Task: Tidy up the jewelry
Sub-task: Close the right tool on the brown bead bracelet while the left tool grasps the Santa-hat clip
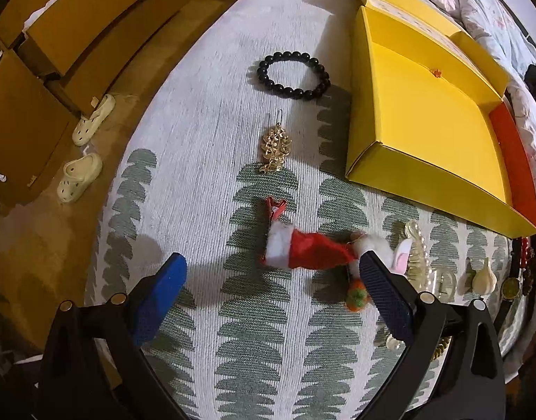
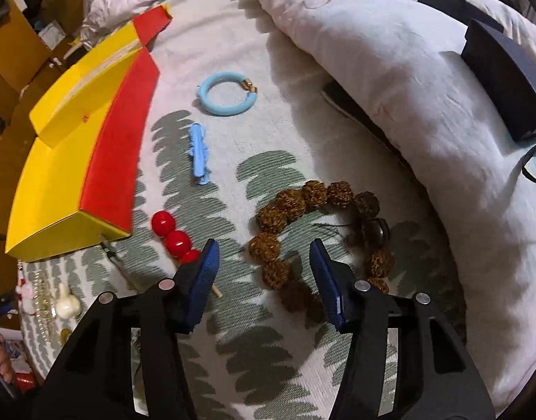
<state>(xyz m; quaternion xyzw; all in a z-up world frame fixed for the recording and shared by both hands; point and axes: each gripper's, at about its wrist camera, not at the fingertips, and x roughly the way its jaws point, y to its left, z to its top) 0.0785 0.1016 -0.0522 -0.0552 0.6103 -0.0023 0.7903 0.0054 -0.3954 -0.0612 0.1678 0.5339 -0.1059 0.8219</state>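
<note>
The half-spread right gripper straddled the brown bracelet's near arc, not yet pinching it.

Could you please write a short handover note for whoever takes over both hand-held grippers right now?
Left hand-held gripper: open, empty, above the Santa-hat hair clip.
Right hand-held gripper: open, straddling the brown seed-bead bracelet, not gripping yet.
Yellow box: open, nothing in it.
Still on the bedspread: black bead bracelet, gold hairpin, light-blue bangle, blue clip, red bead stick.
Done: nothing boxed. Left: everything.
</note>
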